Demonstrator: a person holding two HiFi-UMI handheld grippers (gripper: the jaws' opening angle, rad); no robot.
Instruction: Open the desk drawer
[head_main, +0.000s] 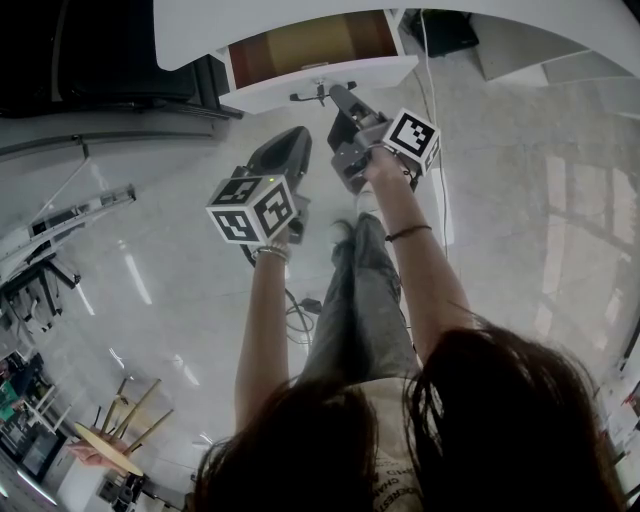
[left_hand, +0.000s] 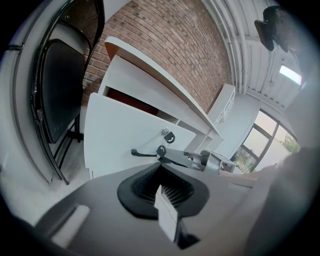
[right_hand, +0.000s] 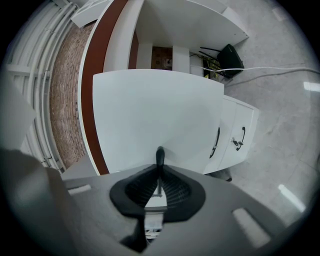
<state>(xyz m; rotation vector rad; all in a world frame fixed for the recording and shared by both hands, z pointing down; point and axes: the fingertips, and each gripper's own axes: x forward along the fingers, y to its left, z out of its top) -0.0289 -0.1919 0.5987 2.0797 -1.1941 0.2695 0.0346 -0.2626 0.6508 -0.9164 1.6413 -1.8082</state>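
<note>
At your far left, the black metal-framed folding chair stands just beside the white desk, with a red brick wall behind both. Your left gripper hangs over the pale glossy floor, short of the desk and touching nothing. Its ribbed black pads are pressed together with nothing between them, and its cube of square black-and-white markers faces up toward your head.

Ahead of it is the white flat-fronted desk drawer. It is slid partly out from under the desk top, so a strip of its brown wooden inside shows from above. A small dark key sits in the lock on the front panel, just above the slim black bar handle.

Your right gripper reaches further forward than the left. Its jaws are pinched on that handle near the middle, with the bar standing up between the pads.

Further right, a white low cabinet stands beside the drawer, with two curved black handles and its own key. A black box with cables sits on the floor under the desk. A thin white cable runs across the floor to the right.
</note>
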